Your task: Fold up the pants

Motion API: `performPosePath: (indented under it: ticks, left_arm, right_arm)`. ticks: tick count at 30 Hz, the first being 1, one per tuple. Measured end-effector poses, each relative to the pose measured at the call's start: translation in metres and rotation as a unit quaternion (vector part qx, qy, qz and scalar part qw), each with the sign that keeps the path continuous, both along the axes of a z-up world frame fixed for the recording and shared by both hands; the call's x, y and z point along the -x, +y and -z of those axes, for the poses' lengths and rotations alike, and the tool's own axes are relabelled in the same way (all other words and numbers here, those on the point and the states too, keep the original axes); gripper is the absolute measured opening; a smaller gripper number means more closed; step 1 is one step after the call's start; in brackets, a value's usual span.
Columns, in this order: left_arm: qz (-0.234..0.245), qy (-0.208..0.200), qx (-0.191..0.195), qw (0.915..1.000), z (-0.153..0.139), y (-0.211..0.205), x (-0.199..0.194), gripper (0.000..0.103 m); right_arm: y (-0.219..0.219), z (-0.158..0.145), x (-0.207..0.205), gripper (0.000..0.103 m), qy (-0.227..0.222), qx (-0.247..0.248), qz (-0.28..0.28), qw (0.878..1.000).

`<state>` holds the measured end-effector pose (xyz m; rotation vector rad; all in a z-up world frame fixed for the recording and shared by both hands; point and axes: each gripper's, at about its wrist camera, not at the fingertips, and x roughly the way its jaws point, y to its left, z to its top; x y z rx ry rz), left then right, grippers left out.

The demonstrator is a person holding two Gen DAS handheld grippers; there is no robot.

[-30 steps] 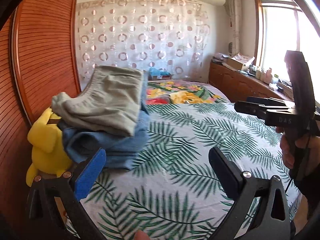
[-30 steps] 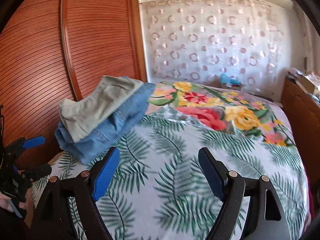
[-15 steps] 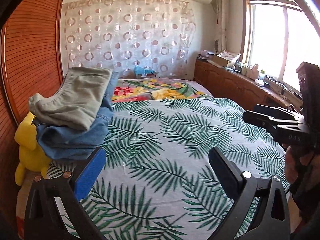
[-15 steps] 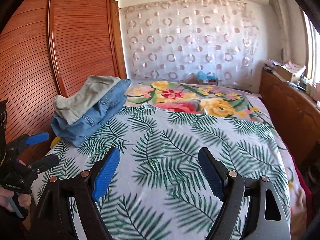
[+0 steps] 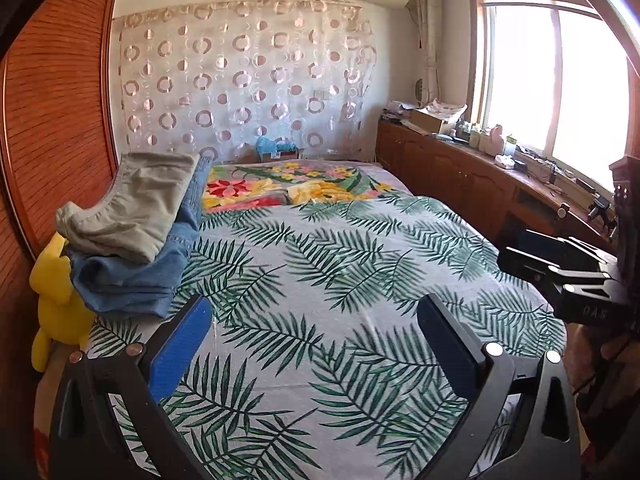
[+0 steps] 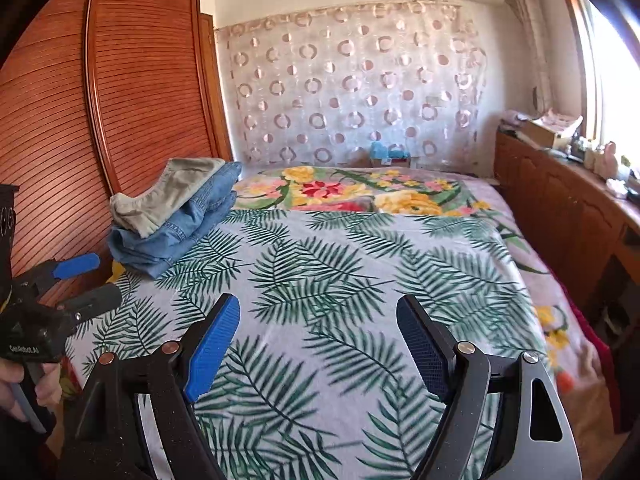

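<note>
Above the bed (image 5: 360,280): both tools open, nothing gripped.

At the bed's left edge, beside the wooden wardrobe (image 6: 132,92), folded grey pants (image 5: 136,204) lie stacked on folded blue jeans (image 5: 132,280). Left tool (image 5: 316,344) and right tool (image 6: 318,340) hover over the leaf-print sheet with jaws spread, well apart from the stack. A yellow plush toy (image 5: 56,300) sits against the stack.

Bright daylight floods from the blown-out window (image 5: 560,92) — sharp centre, fisheye-bent, dark-vignetted edges.
</note>
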<state>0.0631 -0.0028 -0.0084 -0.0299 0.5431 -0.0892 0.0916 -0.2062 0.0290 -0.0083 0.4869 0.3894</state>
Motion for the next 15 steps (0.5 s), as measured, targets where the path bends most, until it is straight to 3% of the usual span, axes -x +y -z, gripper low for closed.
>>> performPosePath:
  ticks: [15]
  left_arm:
    - [-0.024,-0.054,-0.008,0.9982,-0.052,-0.008,0.031,0.102]
  right_arm:
    - [-0.011,-0.033,0.055,0.082,-0.054,-0.007,0.045,0.997]
